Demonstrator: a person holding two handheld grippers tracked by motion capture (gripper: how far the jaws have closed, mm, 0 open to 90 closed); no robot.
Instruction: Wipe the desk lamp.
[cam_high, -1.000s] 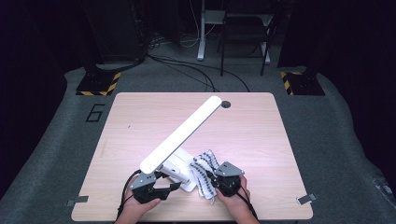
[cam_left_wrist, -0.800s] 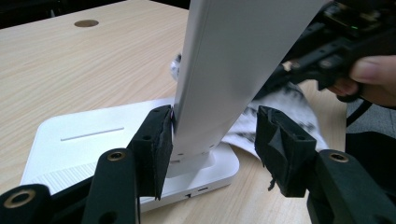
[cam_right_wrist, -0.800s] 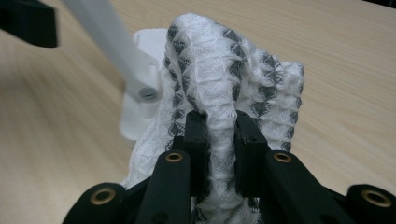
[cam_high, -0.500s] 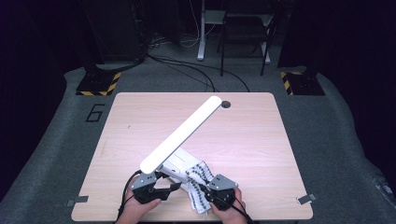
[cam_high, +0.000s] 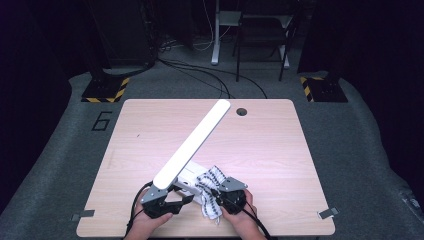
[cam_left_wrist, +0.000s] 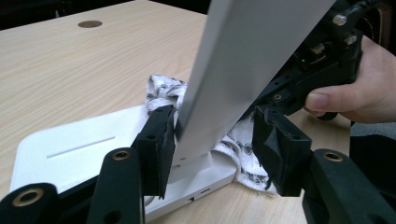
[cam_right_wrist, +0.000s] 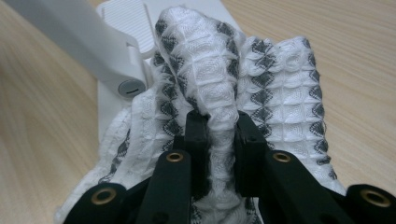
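While the patterned cloth (cam_right_wrist: 243, 79) lies bunched against the white lamp base (cam_left_wrist: 70, 149) near the front edge of the surface (cam_high: 270, 145), the work looks only partly done: wiping the lamp seems to be in hand, with the cloth touching the base but most of the base and the long lamp arm (cam_high: 192, 145) apparently yet to be covered. The right gripper (cam_right_wrist: 219, 135) has its 2 fingers clamped on a raised fold of the cloth, pointing toward the lamp's hinge. The left gripper (cam_left_wrist: 215, 140) straddles the foot of the lamp arm; its fingers have just been closing, 1 touching the arm, the other apart from it, so not yet a firm grip. Both hands sit low at the near edge, close together.
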